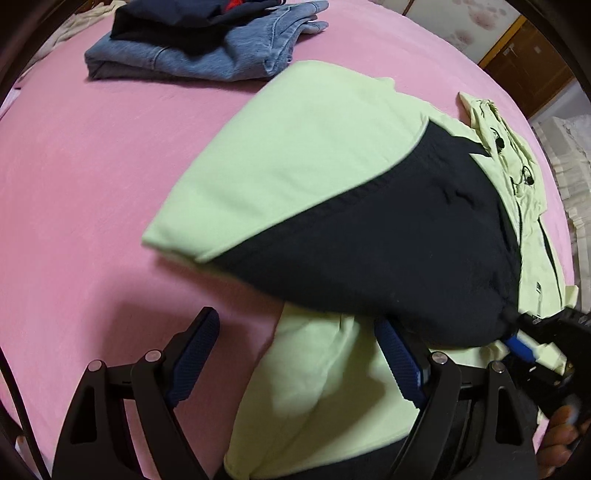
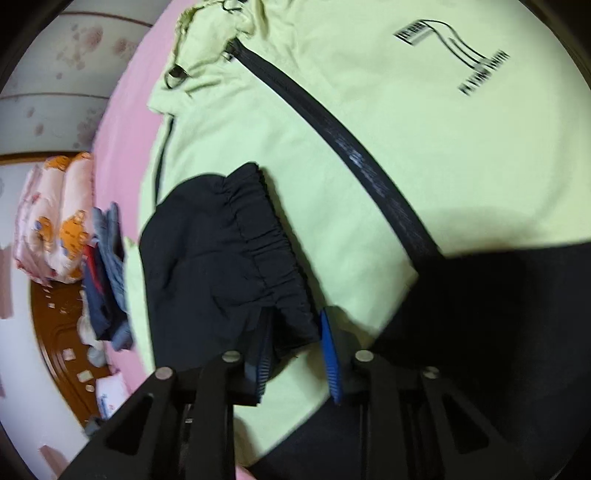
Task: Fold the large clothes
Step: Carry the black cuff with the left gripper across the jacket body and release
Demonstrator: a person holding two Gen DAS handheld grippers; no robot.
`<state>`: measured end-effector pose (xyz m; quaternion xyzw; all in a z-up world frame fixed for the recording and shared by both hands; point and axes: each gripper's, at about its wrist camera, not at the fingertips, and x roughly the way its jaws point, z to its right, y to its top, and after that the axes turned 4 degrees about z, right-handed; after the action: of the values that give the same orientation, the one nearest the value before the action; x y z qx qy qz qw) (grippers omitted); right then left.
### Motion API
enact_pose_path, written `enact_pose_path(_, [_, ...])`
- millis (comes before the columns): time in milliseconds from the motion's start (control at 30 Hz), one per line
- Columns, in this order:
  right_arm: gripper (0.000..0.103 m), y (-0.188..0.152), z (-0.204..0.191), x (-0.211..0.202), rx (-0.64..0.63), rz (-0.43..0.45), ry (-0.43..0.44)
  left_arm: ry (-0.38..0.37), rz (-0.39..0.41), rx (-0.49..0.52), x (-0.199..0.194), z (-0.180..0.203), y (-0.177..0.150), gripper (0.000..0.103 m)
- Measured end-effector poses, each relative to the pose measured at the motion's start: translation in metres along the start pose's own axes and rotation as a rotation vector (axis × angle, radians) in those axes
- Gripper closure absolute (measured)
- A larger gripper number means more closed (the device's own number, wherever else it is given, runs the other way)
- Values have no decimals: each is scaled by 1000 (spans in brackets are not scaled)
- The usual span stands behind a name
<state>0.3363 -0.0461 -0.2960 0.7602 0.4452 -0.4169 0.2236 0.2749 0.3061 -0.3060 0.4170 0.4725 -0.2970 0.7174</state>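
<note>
A light green jacket point(image 1: 295, 147) with black panels lies on the pink bed. Its sleeve with a black cuff end point(image 1: 388, 251) is folded across the body. My left gripper point(image 1: 295, 350) is open and empty, low over the jacket's near edge. In the right wrist view the jacket front point(image 2: 424, 129) shows a black zipper point(image 2: 332, 122) and a printed logo point(image 2: 454, 55). My right gripper point(image 2: 295, 350) is open; the black elastic cuff point(image 2: 229, 258) drapes over its left finger point(image 2: 262, 369), unclamped. The right gripper also shows in the left wrist view point(image 1: 535, 343).
Folded jeans point(image 1: 207, 55) with a dark garment point(image 1: 177, 18) on top lie at the far side of the pink bed point(image 1: 92, 184). A patterned quilt point(image 2: 55, 221) and a wooden headboard point(image 2: 62, 332) stand beyond the bed edge.
</note>
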Motion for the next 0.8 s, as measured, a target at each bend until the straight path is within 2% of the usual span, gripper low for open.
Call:
enact_pose_path(67, [95,10,-6,-8,-11,45,43,5,12,0,4,-1,2,19])
enact_pose_path(167, [96,25,-21,-32,-65,131,106,13,39,-10,5,-1,5,23])
enact_pose_path(233, [96,37,-32,-51,-123,195,125,16,51,-14,4,-2,7,25])
enact_pose_path(333, [96,52,-42,-74,-194,252,139,17,58,-21,6,2,8,33])
enact_pose_path(433, [96,71,-40,-99,-200,307,139,10,72,-19,3,9,7,48])
enact_pose_path(500, [96,80,-36,-114,-197,343,142,5,87,-20,-2,14,6,66])
enact_pose_path(567, [96,86,-27,-134,-201,395,115,2,92,-32,-6,18,6,73])
enact_pose_path(667, [96,92,-1,-160,-210,460,48,26,96,-35,-7,23,6,77])
enact_pose_path(800, [96,94,43,-171,-150,466,-22,26,79,-48,-6,28,3,79])
